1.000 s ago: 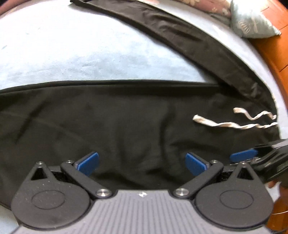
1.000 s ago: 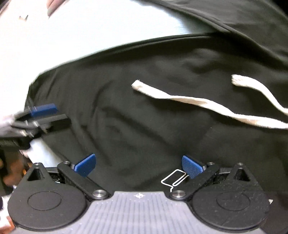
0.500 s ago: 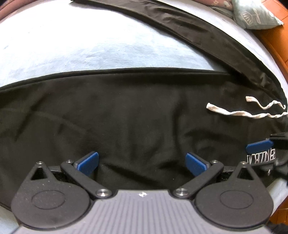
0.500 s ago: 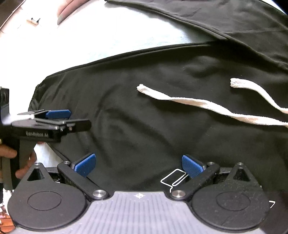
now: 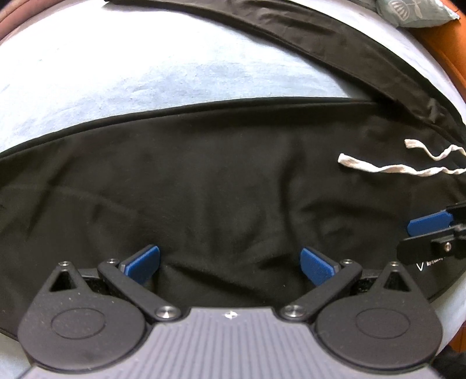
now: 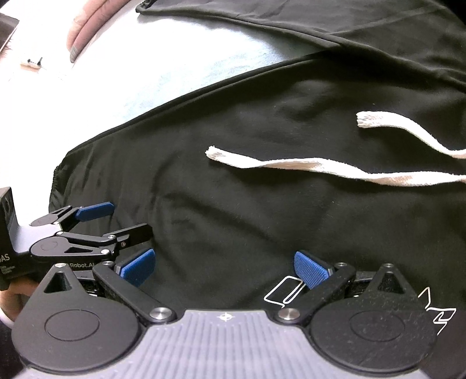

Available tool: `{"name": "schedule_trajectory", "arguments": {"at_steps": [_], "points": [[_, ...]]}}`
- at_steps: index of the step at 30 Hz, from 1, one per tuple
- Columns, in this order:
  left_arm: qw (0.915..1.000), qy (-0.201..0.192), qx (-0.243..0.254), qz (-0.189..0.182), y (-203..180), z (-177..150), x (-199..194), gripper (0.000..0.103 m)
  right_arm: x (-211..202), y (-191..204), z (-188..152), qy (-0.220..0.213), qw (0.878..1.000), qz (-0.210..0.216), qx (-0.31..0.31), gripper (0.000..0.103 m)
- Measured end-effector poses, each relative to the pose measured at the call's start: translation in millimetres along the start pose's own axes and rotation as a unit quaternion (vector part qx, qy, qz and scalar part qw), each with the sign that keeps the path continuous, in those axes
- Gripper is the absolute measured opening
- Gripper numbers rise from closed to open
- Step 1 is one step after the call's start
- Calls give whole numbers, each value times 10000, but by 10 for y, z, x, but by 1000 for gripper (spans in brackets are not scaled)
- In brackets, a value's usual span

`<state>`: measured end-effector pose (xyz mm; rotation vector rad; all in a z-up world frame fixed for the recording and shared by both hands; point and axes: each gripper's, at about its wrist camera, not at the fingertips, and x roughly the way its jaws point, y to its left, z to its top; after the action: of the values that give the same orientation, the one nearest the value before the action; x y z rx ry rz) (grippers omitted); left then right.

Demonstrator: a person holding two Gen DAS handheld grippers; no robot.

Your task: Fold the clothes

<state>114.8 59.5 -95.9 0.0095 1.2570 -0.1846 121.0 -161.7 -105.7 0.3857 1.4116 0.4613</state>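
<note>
Black trousers with a white drawstring lie flat on a light blue bed sheet. My left gripper is open low over one trouser leg, and black cloth bulges between its blue pads. My right gripper is open over the waist area, just short of the drawstring. The trousers fill most of the right wrist view. There the left gripper shows at the left edge, open over the cloth. The right gripper pokes in at the right edge of the left wrist view.
A teal patterned pillow and an orange wooden bed frame sit at the far right. A pinkish cushion lies beyond the sheet. A person's hand holds the left gripper. The other trouser leg runs across the back.
The left gripper has moved in over the trousers, closer to the right gripper. Both grippers stay open. The trousers have not moved.
</note>
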Motion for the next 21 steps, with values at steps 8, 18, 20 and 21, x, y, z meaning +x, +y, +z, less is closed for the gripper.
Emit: {"name": "schedule_trajectory", "arguments": {"at_steps": [8, 18, 20, 21], "points": [[9992, 110, 319, 223, -101, -17, 22, 102, -8, -14, 39, 77, 10000, -30, -27, 103], [9966, 340, 628, 399, -201, 64, -19, 102, -91, -4, 88, 14, 9999, -2, 142, 103], [9959, 244, 755, 444, -260, 103, -97, 102, -242, 42, 46, -281, 9995, -37, -106, 103], [9958, 219, 793, 411, -291, 127, -124, 102, -322, 58, 19, -419, 9987, -105, -265, 103]]}}
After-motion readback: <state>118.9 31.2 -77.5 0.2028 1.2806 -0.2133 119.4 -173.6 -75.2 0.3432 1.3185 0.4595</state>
